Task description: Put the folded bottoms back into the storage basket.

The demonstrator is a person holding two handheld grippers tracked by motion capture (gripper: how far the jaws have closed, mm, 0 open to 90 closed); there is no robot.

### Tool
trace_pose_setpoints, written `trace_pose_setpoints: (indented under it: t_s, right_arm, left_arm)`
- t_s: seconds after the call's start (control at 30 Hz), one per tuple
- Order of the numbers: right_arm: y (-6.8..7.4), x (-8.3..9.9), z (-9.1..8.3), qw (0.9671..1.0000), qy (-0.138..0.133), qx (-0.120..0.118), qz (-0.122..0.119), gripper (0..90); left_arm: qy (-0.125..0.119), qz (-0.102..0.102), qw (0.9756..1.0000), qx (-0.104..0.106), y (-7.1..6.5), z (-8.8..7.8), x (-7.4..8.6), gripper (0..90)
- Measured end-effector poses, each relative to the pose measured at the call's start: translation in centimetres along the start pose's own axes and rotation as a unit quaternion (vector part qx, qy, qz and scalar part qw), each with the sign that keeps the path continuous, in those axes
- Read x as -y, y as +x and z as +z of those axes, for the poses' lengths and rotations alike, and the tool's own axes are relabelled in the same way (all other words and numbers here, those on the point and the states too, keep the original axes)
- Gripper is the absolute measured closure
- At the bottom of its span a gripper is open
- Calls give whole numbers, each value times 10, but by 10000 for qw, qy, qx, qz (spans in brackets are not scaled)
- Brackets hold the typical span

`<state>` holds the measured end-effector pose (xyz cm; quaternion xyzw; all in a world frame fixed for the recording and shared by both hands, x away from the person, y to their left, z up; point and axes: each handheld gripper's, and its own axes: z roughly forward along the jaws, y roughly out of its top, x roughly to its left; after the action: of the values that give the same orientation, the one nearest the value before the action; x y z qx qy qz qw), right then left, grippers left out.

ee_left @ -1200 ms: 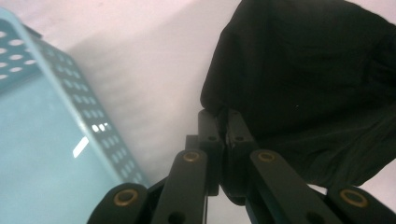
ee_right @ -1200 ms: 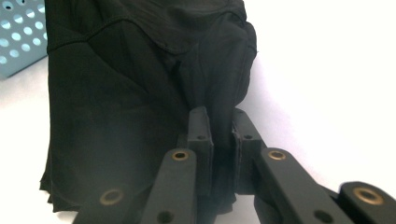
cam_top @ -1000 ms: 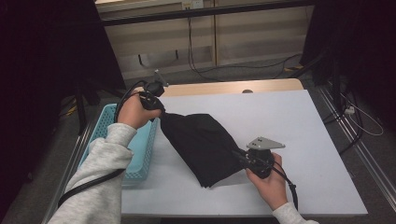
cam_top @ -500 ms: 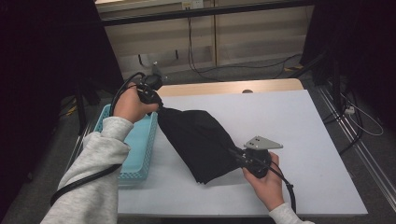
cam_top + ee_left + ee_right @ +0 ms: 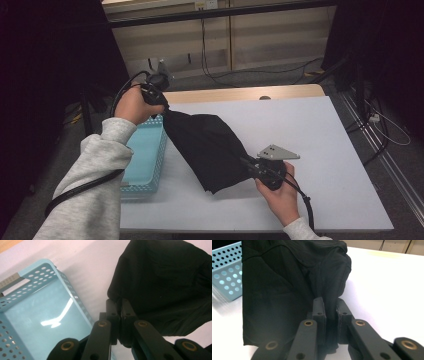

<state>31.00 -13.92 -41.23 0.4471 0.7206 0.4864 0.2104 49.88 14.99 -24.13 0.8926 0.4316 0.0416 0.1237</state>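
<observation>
Light blue perforated basket [image 5: 149, 160] at the white table's [image 5: 330, 150] left edge, cables [image 5: 220, 75] on the floor

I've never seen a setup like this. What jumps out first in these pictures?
A black cloth stretches across the white table, pinched at each end. The left claw holds one end raised above the light blue basket at the table's left edge; the right claw grips the other end low near the front.
</observation>
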Motion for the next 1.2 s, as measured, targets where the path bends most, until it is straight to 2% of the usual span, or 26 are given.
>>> trace_pose_setpoints:
  t_s: [0.17, 0.37, 0.63, 0.8, 1.1, 1.2]
  right_arm:
    - [5, -2, 4, 9999, -98, -99, -2, 812]
    - [9, -6, 7, 9998, -147, -134, -8, 812]
    - [12, -14, 10, 9994, -298, -158, -32, 812]
    - [15, -18, 12, 9991, -380, -177, -56, 811]
    - [25, -26, 21, 9985, -420, -325, -89, 810]
    - [31, -32, 25, 9984, -418, -336, -189, 810]
  left_arm:
    - [196, 50, 9996, -194, 2, -9, -3, 880]
    - [293, 78, 9991, -295, 1, -18, -7, 880]
    - [237, 75, 9989, -409, 1, -40, -11, 880]
    - [238, 83, 9984, -504, 1, -47, -11, 880]
    - [179, 16, 9983, -545, 11, -63, -5, 880]
    - [152, -17, 9982, -575, 15, -68, -2, 880]
